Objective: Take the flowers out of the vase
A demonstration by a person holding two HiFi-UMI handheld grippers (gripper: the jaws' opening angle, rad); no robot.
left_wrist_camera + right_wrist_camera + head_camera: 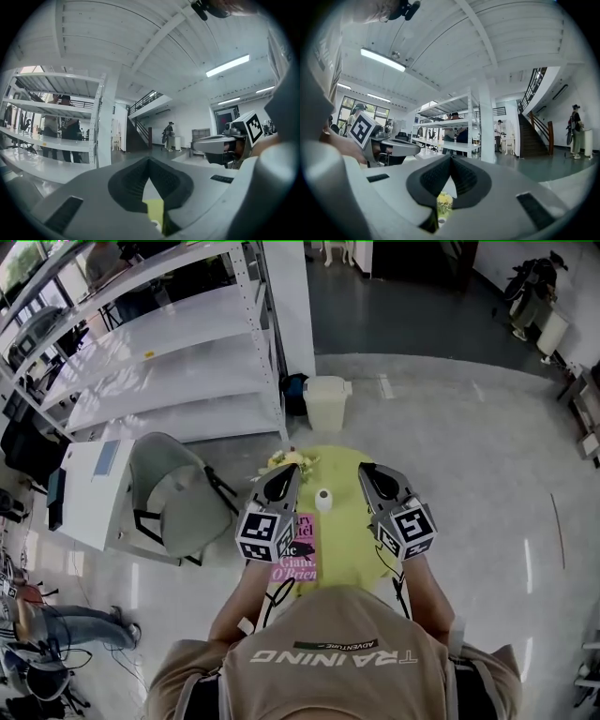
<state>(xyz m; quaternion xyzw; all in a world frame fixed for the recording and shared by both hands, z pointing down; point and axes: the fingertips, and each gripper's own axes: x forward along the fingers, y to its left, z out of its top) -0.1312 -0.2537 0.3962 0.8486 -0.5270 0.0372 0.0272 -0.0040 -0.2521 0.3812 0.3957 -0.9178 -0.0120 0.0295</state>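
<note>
A pink book [298, 559] lies on a yellow table [343, 531] near white shelving [159, 362].

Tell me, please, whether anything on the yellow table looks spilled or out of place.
Nothing stands out: flowers at the yellow table's far edge, a small white object mid-table, a pink book at its near side, no spill visible.

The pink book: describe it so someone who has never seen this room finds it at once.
Find the tall white shelving rack; in front of it stands a small round yellow-green table. The book lies flat at the table's edge nearest the person. It is the only pink, lettered thing there, unlike the small white cylinder and yellow flowers farther off.
</note>
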